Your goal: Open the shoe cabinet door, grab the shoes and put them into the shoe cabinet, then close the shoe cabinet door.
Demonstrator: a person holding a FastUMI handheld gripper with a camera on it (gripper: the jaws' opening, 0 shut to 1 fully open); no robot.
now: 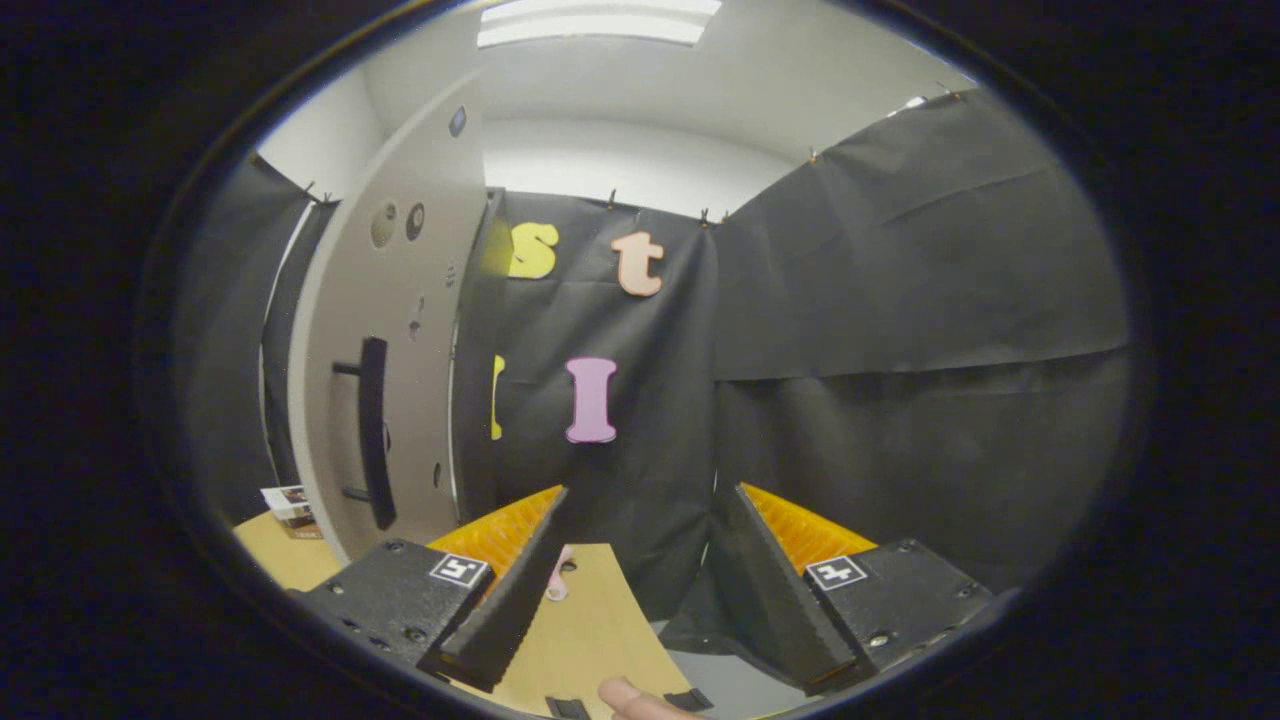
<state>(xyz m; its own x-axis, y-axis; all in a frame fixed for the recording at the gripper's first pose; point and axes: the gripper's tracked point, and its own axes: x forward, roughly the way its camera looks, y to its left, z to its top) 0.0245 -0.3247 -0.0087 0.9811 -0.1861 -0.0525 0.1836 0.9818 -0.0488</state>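
Gripper (640, 520): fingers (505, 600) spread wide, holding nothing, raised above the desk and pointing at the booth wall.
Gap between fingers: open air, with black cloth wall straight ahead and a strip of desk below.
Shoe cabinet door (400, 330): pale grey panel, standing upright ahead and to the left of the left finger, well beyond its tip; near edge runs top to bottom just beside the cloth wall.
Door handle (373, 445): dark vertical bar on two short mounts, low on the door, clear of the fingers.
Door state: cannot tell whether swung open or shut.
Desk (590, 630): light wood surface under the fingers; curved front edge ends between the fingers, grey floor showing past it on the right.
Small pink object (558, 580): lying on the desk, just beside the inner face of the left finger; too small to identify.
Fingertip (630, 698): a person's, at the desk's near edge below the fingers.
Small printed box (292, 510): on the desk, left of the door's foot.
Room on the right: bare cloth wall.
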